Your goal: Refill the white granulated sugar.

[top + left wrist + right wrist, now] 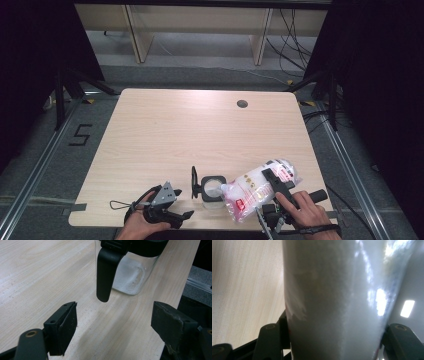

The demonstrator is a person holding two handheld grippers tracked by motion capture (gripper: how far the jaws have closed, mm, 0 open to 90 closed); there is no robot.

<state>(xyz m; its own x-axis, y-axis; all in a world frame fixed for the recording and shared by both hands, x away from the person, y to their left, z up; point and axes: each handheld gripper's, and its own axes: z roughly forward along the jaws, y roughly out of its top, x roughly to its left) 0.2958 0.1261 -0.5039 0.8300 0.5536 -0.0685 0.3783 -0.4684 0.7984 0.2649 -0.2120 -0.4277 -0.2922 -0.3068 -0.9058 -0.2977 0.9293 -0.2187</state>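
A clear square jar (212, 190) with a black rim and a flipped-open black lid (194, 182) stands near the table's front edge. A little white powder lies at the bottom of the jar (131, 277), behind its hanging black lid (106, 272). A clear plastic bag of white powder (260, 187) with red print is tilted, its mouth over the jar. My right gripper (275, 192) is shut on the bag (337, 302), which sits between both jaws. Left of the jar, my left gripper (182, 216) rests low and open (113, 325), with nothing between its fingers.
The wooden table (200, 135) has a round cable hole (242, 104) at the back right. Its front edge runs just under both hands. Black stands and cables flank the table, and the legs of a pale desk stand beyond it.
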